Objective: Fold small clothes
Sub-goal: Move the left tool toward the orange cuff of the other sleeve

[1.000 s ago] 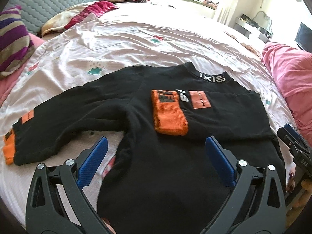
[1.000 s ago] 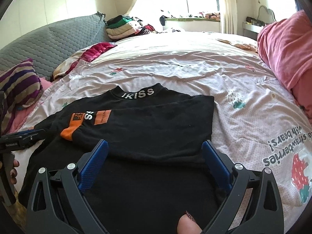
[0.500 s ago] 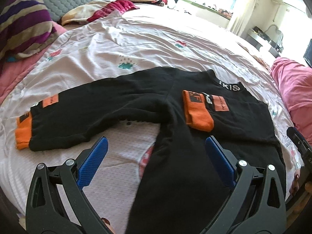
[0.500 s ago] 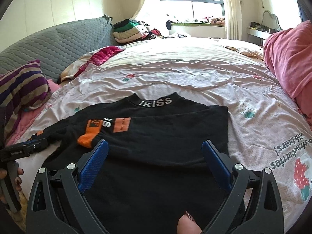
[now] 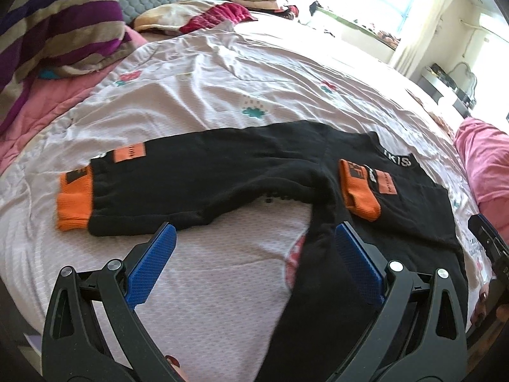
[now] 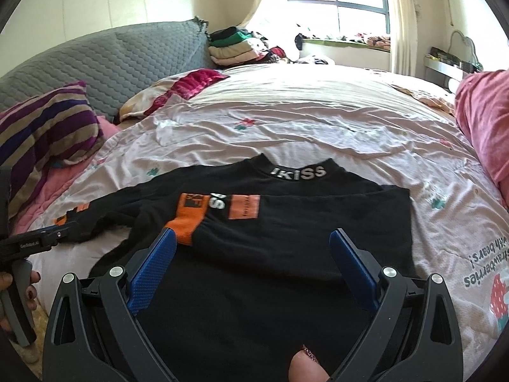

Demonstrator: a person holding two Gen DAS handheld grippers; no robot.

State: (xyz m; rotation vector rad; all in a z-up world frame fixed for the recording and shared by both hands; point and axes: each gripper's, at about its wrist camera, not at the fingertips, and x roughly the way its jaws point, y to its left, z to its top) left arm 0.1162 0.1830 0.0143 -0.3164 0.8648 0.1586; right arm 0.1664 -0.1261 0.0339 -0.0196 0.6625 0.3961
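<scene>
A small black sweatshirt [image 5: 410, 222] [image 6: 286, 254] with orange cuffs and an "IKISS" collar [image 6: 299, 173] lies flat on the bed. One sleeve is folded across the chest, its orange cuff [image 5: 359, 194] [image 6: 187, 219] near the middle. The other sleeve [image 5: 203, 184] stretches out leftward, ending in an orange cuff [image 5: 74, 203]. My left gripper [image 5: 254, 242] hovers open above the bare sheet by that sleeve's armpit. My right gripper [image 6: 253, 245] hangs open over the shirt's body, holding nothing.
A pale quilt [image 5: 222, 73] with small prints covers the bed. At the left rests a striped pillow [image 6: 44, 127], and a pink blanket [image 6: 483, 121] is heaped at the right. Folded clothes [image 6: 235, 47] are stacked by the grey headboard [image 6: 111, 63].
My left gripper has swung leftward, so the outstretched sleeve and its cuff now fill its view. The right gripper has pulled back a little and tilted up. The shirt has not moved.
</scene>
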